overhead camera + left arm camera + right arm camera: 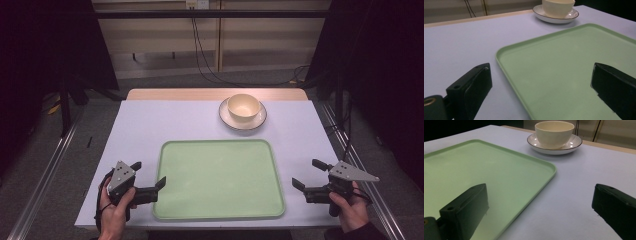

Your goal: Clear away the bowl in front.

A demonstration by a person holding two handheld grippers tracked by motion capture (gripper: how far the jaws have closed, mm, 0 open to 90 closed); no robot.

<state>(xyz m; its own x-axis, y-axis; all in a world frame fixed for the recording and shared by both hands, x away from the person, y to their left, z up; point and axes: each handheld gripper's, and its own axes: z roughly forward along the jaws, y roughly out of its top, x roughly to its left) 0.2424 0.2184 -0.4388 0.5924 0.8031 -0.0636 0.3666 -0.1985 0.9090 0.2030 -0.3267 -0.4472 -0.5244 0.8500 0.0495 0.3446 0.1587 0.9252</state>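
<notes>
— Pale table (150,125) carried what?
— A green tray (220,177) centred, bowl (243,106) on its saucer (243,121) beyond. Left tongs (147,175) and right tongs (305,174) flanked the tray, both spread wide and empty, seemingly poised to begin.

pale green tray (218,180), cream bowl (243,107), dark-rimmed white saucer (257,121)

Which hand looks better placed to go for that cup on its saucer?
Probably the right. The cup on its saucer sits right of the table's middle, so the right tool has a shorter, open path beside the green tray. The left tool, also open, would cross the tray.
</notes>
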